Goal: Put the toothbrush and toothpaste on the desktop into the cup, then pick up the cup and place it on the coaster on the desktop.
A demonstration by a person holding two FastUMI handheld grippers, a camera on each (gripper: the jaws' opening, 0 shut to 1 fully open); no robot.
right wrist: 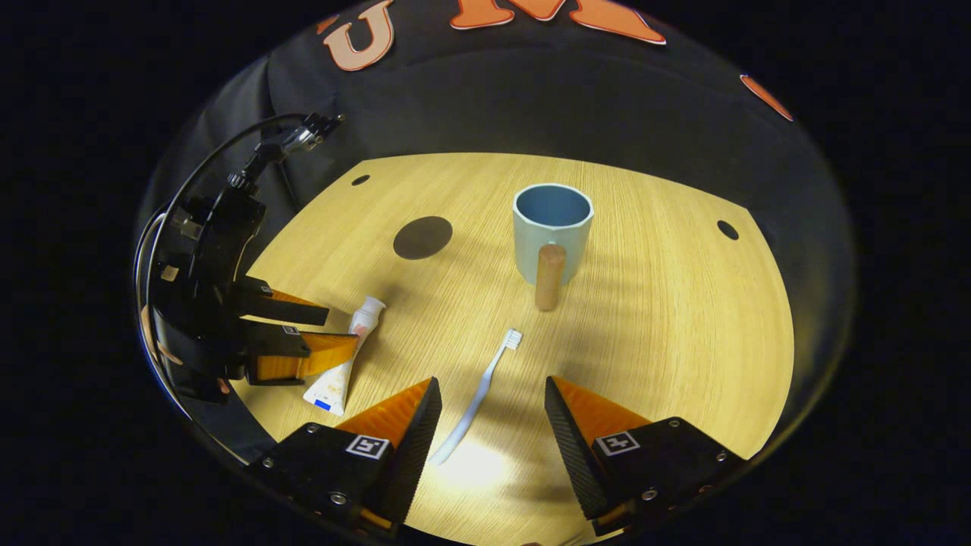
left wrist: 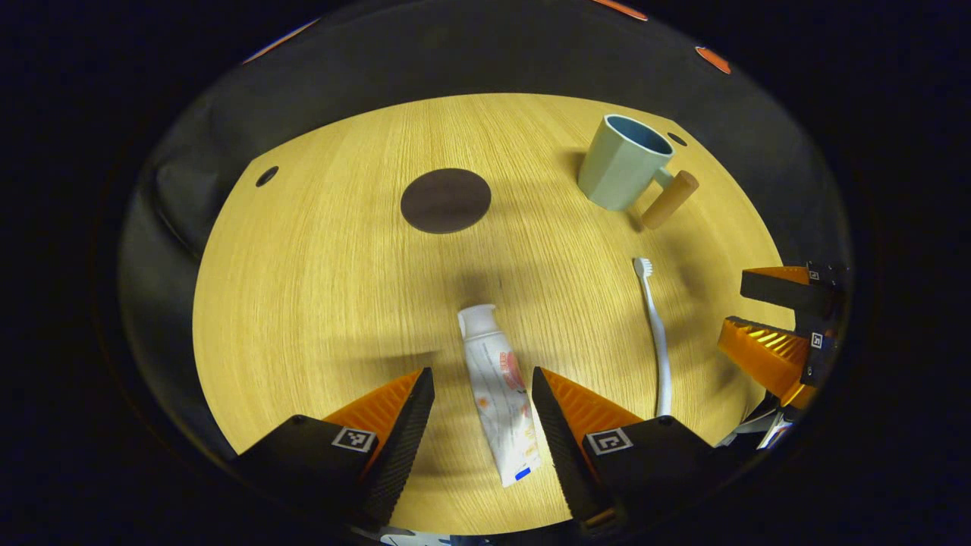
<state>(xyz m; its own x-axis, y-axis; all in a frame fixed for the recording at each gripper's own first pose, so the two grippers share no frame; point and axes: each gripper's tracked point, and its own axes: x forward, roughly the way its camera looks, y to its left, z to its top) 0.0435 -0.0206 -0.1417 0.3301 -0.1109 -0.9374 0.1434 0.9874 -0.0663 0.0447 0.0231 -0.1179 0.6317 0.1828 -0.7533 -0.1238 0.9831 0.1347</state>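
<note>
A white toothpaste tube [left wrist: 497,390] lies flat on the wooden desktop [left wrist: 326,288], cap pointing away, between the spread fingers of my open left gripper [left wrist: 482,379], which touch nothing. The white toothbrush [right wrist: 479,394] lies between the fingers of my open right gripper [right wrist: 493,388], bristles toward the cup. The pale green cup [right wrist: 551,233] with a wooden handle stands upright and empty beyond it. A dark round coaster [right wrist: 422,236] lies to the cup's left. In the left gripper view I see the toothbrush [left wrist: 657,334], cup [left wrist: 623,161], coaster [left wrist: 445,200] and right gripper [left wrist: 758,318]. The right gripper view has the toothpaste [right wrist: 345,356] and left gripper [right wrist: 330,330].
Small round holes [right wrist: 727,229] sit near the desktop's far corners. A black cable [right wrist: 220,152] loops behind the left gripper's body. The booth's dark cloth wall [right wrist: 531,98] rises past the table's far edge.
</note>
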